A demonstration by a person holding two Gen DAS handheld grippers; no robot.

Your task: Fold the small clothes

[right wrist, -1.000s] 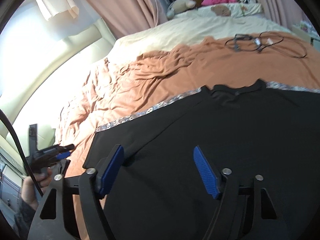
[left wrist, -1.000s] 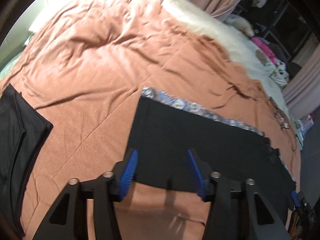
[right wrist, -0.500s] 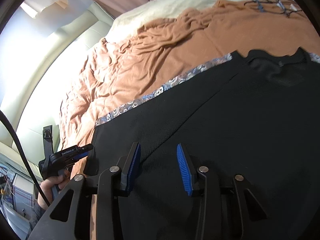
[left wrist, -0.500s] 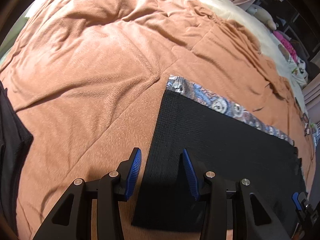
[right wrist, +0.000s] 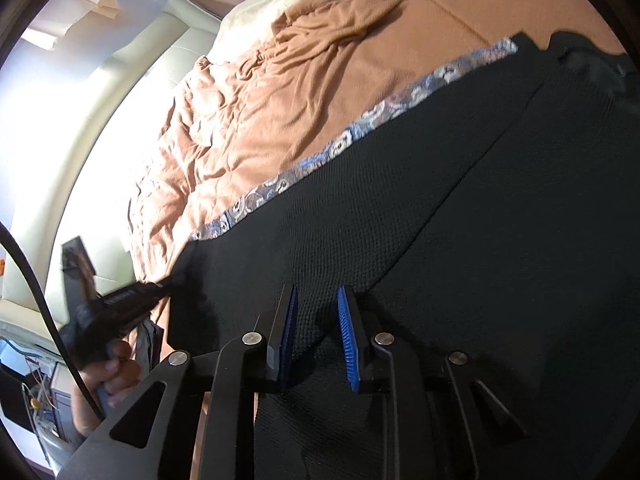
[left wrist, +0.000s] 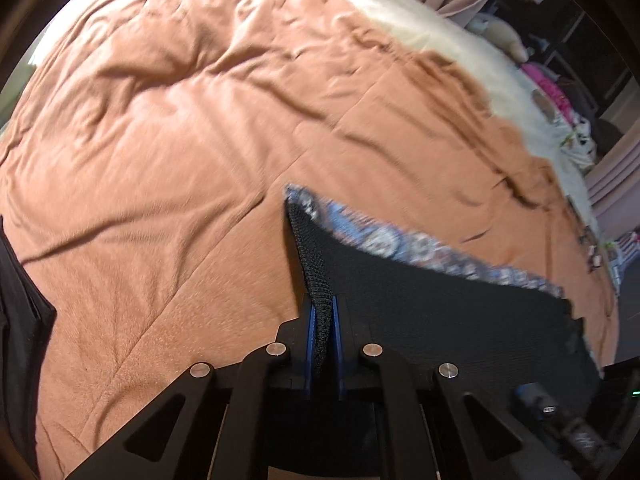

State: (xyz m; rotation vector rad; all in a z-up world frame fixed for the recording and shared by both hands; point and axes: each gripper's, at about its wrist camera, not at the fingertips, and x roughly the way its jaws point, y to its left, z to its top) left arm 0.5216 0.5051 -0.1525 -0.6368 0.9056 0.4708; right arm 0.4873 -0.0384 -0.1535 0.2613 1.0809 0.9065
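Observation:
A black knit shirt (left wrist: 440, 312) with a blue patterned lining strip (left wrist: 384, 236) lies spread on an orange bedspread (left wrist: 180, 140). My left gripper (left wrist: 322, 312) is shut on the shirt's near corner, and the fabric rises from it in a ridge. In the right wrist view the shirt (right wrist: 460, 208) fills the frame. My right gripper (right wrist: 316, 300) is low over its lower edge, blue pads a small gap apart with cloth between them, not clamped. The left gripper (right wrist: 120, 304) shows there at the shirt's left corner.
Another folded black garment (left wrist: 20, 320) lies at the left edge of the bed. A cream sheet (left wrist: 460, 52), toys and clutter are at the far end. A pale padded headboard (right wrist: 120, 100) borders the bed in the right wrist view.
My left gripper has closed on the shirt's corner and lifted it slightly. My right gripper's jaws have narrowed and moved lower onto the shirt's edge.

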